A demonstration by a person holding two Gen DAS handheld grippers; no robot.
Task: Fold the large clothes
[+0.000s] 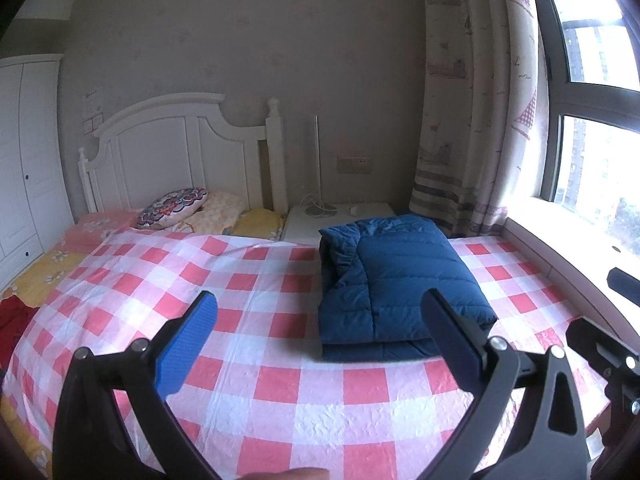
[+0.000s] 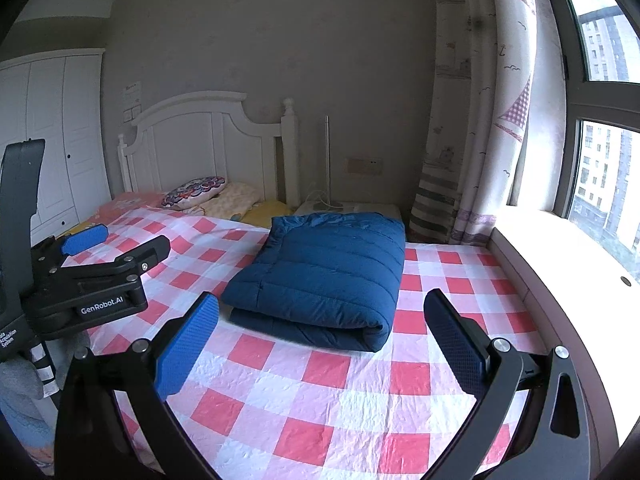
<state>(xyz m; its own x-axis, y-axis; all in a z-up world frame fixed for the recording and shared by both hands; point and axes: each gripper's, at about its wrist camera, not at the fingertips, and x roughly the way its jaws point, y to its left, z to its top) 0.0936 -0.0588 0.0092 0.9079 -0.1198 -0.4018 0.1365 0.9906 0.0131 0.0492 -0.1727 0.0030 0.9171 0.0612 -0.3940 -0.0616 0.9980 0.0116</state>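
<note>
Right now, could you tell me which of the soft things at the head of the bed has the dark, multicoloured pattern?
It is the round patterned cushion, leaning on the pale yellow pillow. The pink pillow and the yellow one beside it are light and plain by comparison.

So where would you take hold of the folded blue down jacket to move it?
Grip the rounded fold edge of the blue down jacket facing the camera, coming in low from the foot of the checked bedspread. The layers join there, so they should lift together; the left side shows loose open edges.
</note>
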